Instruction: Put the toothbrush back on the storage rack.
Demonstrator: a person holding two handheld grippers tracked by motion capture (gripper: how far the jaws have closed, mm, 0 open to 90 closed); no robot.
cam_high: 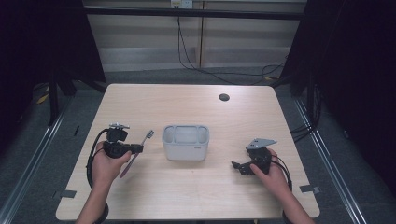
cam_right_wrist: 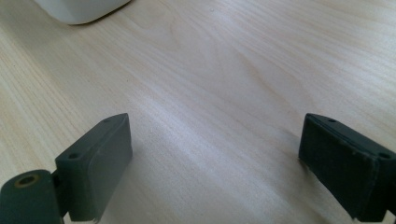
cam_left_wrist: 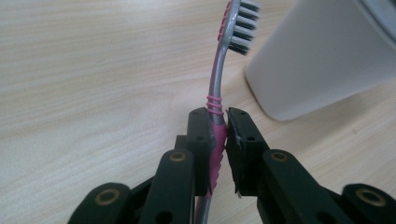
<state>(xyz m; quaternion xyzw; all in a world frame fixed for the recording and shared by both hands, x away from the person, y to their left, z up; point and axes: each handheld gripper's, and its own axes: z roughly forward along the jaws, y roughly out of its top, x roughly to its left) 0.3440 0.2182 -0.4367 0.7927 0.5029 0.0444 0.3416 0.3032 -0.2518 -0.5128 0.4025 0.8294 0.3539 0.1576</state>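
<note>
The pick-up looks done: the left hand-held gripper is clamped on the pink and grey toothbrush, its jaws pressing the ribbed pink part of the handle from both sides. In the high view the toothbrush sits at about nine o'clock from the white holder, just beside it but not touching, bristle head pointing toward one o'clock and the handle tail trailing toward seven. Whether the tail rests on the desk or hangs just above it I cannot tell. What seems left is the delivery: raising the brush, tipping it upright and lowering it into one of the holder's compartments. The right hand-held gripper stands with its jaws spread wide and nothing between them, at about four o'clock from the holder, well apart from it.
</note>
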